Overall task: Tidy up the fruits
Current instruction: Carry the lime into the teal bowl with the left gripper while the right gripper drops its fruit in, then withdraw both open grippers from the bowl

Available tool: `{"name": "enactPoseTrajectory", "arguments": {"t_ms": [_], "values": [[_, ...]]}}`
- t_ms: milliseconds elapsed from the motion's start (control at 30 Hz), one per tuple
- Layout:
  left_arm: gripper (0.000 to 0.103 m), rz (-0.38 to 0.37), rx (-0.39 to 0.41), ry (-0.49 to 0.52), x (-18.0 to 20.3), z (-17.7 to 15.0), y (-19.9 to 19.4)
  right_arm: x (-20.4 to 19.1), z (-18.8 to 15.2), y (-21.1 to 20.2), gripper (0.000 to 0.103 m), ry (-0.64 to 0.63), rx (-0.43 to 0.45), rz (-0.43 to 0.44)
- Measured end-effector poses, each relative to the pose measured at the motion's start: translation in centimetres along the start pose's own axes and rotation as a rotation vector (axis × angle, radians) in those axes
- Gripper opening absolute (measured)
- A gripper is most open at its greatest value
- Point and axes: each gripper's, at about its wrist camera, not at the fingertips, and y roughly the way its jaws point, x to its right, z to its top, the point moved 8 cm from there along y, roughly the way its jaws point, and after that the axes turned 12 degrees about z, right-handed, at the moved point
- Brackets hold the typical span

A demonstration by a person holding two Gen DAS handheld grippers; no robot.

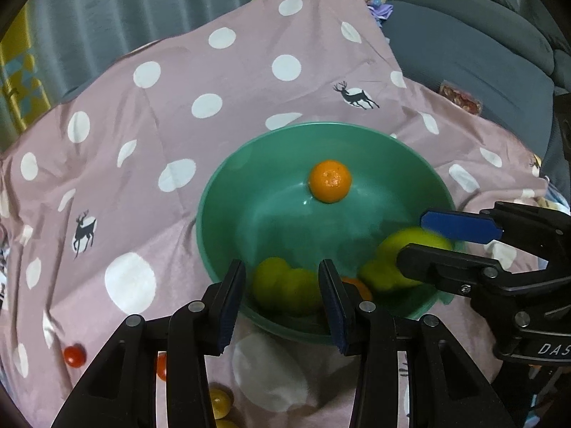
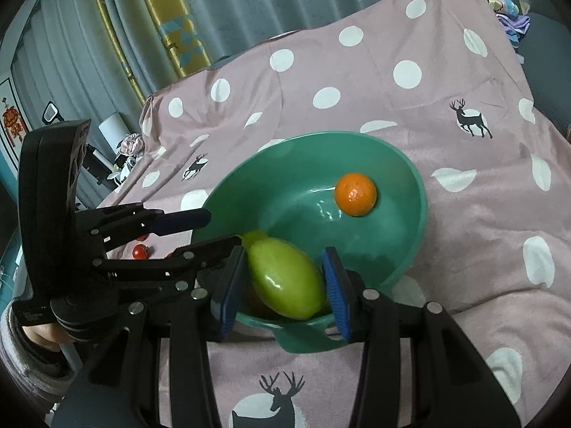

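Two tools over one teal plastic bowl [image 2: 410, 185], which sits on a pink spotted cloth printed with deer [image 2: 464, 232]. The right tool [image 2: 283, 255] is the one that matters. In its own view a long yellow-green fruit [image 2: 285, 278] lies against the bowl's near wall, dead centre and low in the frame, directly under the gap between the pads. Its long axis slants from a narrow tip at upper left to a fat end at lower right, so the pads flank its sides rather than its ends. That tool is part-way open. I'd say it isn't gripping, because from the other camera the fruit looks wider than the gap and sits below the fingers.

The left tool [image 1: 282, 271] is also part-way open and has nothing in it. It hovers at the near rim, and in the right view its tips reach only the fruit's narrow end, so the right tool is better placed.

Now the count. There is one round orange citrus fruit [image 1: 330, 180] on the bowl floor toward the far side. The left view shows two green shapes, both blurred. A sliver of something orange [image 1: 358, 285] peeks out between them. Out on the cloth at lower left are two small red round fruits [image 1: 75, 355] and two yellowish balls [image 1: 219, 401], all yet to be gathered.
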Motion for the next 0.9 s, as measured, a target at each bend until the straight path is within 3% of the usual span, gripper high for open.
{"name": "enactPoseTrajectory", "arguments": {"t_ms": [100, 167, 233, 433, 533, 900], "values": [[0.050, -0.004, 0.000, -0.029, -0.6, -0.1, -0.2, -0.1, 0.1, -0.2, 0.048, 0.002, 0.010, 0.000], [0.072, -0.003, 0.003, -0.048, -1.0, -0.2, -0.5, -0.2, 0.2, -0.3, 0.051, 0.003, 0.015, 0.001], [0.083, 0.004, 0.008, -0.068, -1.6, -0.4, -0.9, -0.7, 0.2, -0.6, 0.054, -0.003, 0.020, 0.001], [0.084, 0.013, -0.002, -0.140, -3.9, -2.0, -2.4, -2.7, 0.3, -1.5, 0.067, -0.051, 0.033, -0.008], [0.094, 0.021, -0.013, -0.205, -5.5, -3.1, -3.3, -3.8, 0.4, -1.8, 0.073, -0.075, 0.039, -0.001], [0.099, 0.112, -0.081, -0.345, -10.5, -8.3, -4.4, -6.6, -0.6, -2.4, 0.078, -0.119, 0.018, 0.015]]}}
